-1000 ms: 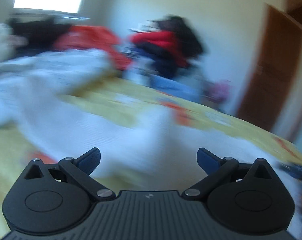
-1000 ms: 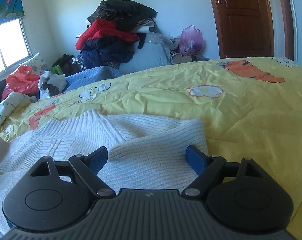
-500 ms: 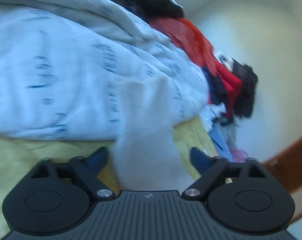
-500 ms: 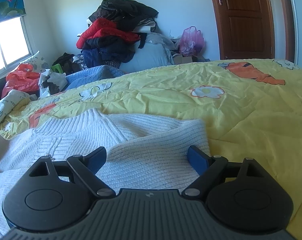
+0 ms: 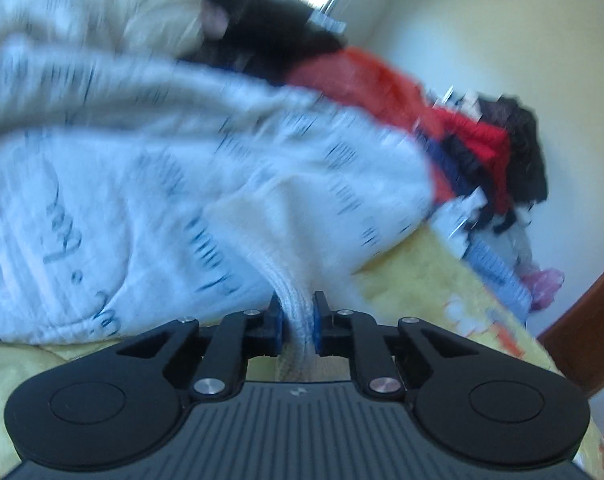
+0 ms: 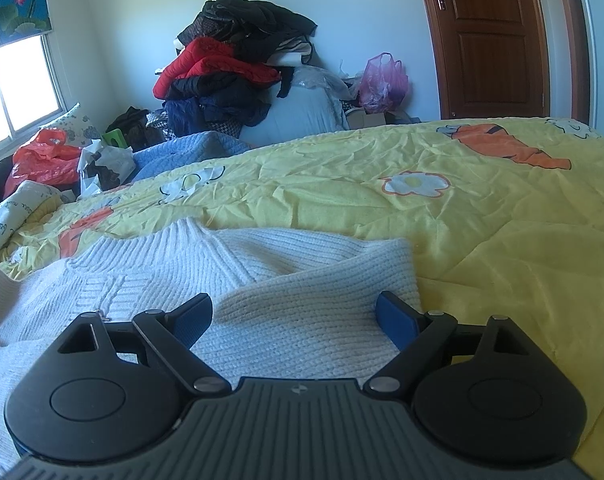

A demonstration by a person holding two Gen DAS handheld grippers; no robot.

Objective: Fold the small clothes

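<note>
Since a second ago, left gripper (image 5: 296, 318) clenched the white sweater (image 6: 285, 292)'s sleeve; right gripper (image 6: 293, 316) hovered released; fold inward next.

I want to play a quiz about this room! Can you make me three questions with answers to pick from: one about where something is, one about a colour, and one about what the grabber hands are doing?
1. Where does the white sweater lie?
A. On the yellow bedspread
B. On the clothes pile
C. On the door

2. What colour is the plastic bag near the door?
A. Green
B. Pink
C. Black

3. How are the fingers of the left gripper?
A. Wide open, holding nothing
B. Out of sight
C. Closed on white knit cloth

Answers:
1. A, the sweater is spread flat on the yellow bedspread, under the open right gripper.
2. B, the bag beside the brown door is pink.
3. C, the left wrist view shows a bunch of white knit pinched between the two fingers.
</note>
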